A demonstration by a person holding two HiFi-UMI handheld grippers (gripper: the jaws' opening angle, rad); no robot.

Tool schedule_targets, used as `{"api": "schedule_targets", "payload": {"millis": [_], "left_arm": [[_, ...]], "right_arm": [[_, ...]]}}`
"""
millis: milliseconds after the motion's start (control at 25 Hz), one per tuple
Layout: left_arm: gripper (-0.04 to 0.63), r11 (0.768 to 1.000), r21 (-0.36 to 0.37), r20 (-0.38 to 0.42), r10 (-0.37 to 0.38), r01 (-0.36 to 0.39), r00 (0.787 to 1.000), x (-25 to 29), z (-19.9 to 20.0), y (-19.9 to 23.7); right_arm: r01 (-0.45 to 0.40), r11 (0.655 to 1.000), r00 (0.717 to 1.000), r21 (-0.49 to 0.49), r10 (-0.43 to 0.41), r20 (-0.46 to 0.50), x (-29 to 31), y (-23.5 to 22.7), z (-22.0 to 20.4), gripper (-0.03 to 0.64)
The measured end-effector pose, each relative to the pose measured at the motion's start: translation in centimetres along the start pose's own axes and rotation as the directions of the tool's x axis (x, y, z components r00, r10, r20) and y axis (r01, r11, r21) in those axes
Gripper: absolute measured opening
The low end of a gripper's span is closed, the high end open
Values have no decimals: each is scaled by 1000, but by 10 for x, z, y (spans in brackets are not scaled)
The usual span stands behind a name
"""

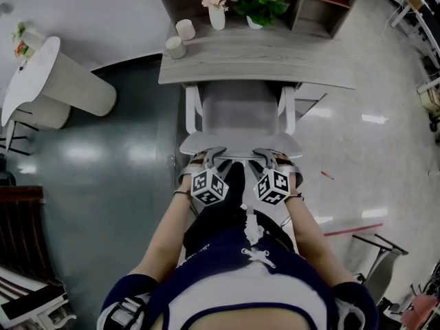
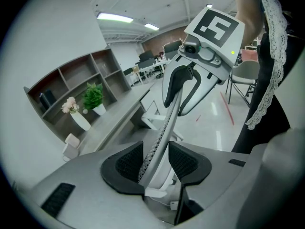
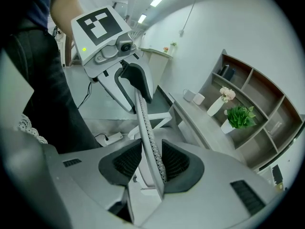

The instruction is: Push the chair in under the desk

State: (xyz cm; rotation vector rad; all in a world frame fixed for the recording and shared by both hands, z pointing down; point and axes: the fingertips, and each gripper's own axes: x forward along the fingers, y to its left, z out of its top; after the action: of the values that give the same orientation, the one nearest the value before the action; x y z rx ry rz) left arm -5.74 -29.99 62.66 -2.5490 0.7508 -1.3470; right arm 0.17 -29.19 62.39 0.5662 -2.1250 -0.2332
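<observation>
A grey chair stands partly under the wooden desk [image 1: 256, 66], its seat [image 1: 239, 108] below the desk's front edge. Its thin backrest top [image 1: 239, 145] faces me. My left gripper [image 1: 214, 159] and right gripper [image 1: 265, 159] sit side by side on that top edge. In the left gripper view the mesh backrest edge [image 2: 162, 132] runs between the dark pads [image 2: 128, 163] of the left gripper [image 2: 156, 162], and the right gripper [image 2: 183, 87] clamps the same edge farther on. In the right gripper view the backrest edge [image 3: 150, 142] is likewise pinched by the right gripper [image 3: 151, 163].
On the desk stand a vase of flowers [image 1: 216, 9], a potted plant [image 1: 262, 7] and two cups [image 1: 179, 38], with shelves behind. A white round table [image 1: 40, 74] is at the left. A folding frame [image 1: 378, 253] and a red floor line [image 1: 361, 229] lie at the right.
</observation>
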Motion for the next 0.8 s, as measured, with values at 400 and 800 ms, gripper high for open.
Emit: {"api": "schedule_targets", "payload": {"millis": [400,800], "left_arm": [[169,1000,15,10,-2,2,1000,7,1,12],[167,1000,14,11,-12,12,1000,14,2,28]], "right_arm": [[-9,1000,1000,12,9,-11,8,-12,0,124],[-16,1000,1000,26,16,-18,16,-28,3,124]]}}
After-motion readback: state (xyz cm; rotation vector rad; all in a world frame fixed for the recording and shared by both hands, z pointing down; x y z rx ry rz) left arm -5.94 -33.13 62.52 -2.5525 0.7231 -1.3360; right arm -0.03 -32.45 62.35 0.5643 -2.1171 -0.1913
